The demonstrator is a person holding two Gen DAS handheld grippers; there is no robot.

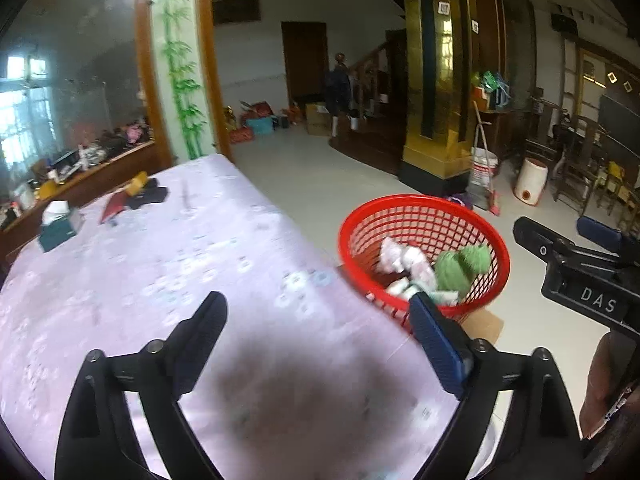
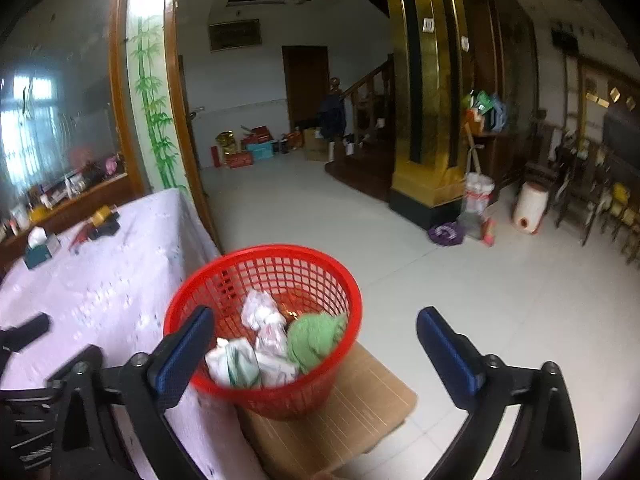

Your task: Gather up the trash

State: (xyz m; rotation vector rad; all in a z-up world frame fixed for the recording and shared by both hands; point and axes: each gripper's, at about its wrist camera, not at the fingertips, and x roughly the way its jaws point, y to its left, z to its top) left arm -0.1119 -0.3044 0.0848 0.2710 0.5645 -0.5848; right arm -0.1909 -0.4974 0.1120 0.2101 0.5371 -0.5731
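Left claw (image 1: 316, 320) stands wide with nothing between its fingers, above the near part of the counter (image 1: 168, 264) and its lilac cloth. Right claw (image 2: 314, 334) likewise wide and empty — over the red basket (image 2: 224, 272). The basket sits on flattened cardboard (image 2: 360, 392) on the floor, just beside the counter's right edge, holding crumpled white paper (image 2: 260, 308) and a green wad (image 2: 312, 338).

The only lettering that can be read is "DAS", in pale capitals on the black body of the right gripper (image 1: 560, 226), seen at the right edge of the left wrist view. The framed plaque (image 2: 235, 35) on the far wall is too blurred to read.
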